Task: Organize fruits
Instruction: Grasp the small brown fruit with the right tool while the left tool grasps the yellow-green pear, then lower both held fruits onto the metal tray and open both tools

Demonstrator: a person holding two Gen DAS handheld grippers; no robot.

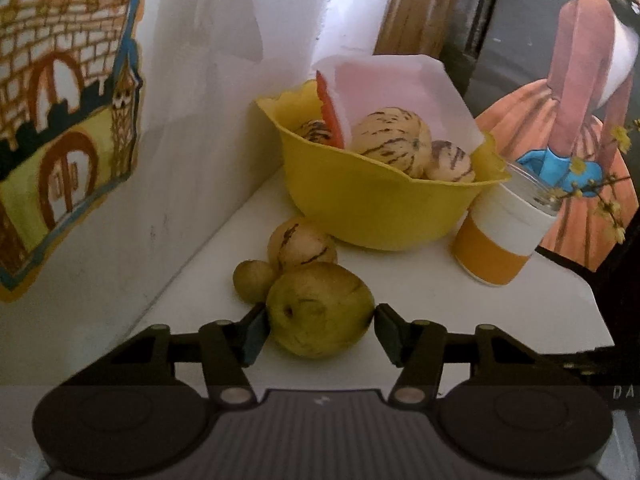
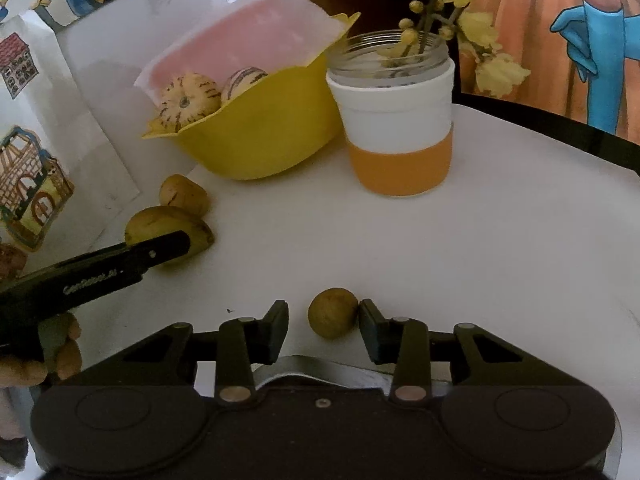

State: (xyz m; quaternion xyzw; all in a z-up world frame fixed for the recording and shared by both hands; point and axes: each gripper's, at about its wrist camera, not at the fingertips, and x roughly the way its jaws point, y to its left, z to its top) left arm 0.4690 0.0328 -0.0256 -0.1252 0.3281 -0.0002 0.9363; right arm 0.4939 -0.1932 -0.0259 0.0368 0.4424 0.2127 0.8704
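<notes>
Greenish fruit (image 1: pixel 320 314) sits btwn our left tool (image 1: pixel 320 316) fingers, both pads touching it. Right tool (image 2: pixel 324 320) spread w/ small round fruit (image 2: pixel 333 313) btwn fingers, on white table (image 2: pixel 480 240).

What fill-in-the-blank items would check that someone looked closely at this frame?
1. The left gripper has its fingers on either side of a large ____ fruit.
2. The striped fruits sit in a ____ bowl.
3. The small round fruit lies between the fingers of the ____ gripper.
4. The flower stems stand in a white and ____ jar.

Missing words: green; yellow; right; orange
</notes>
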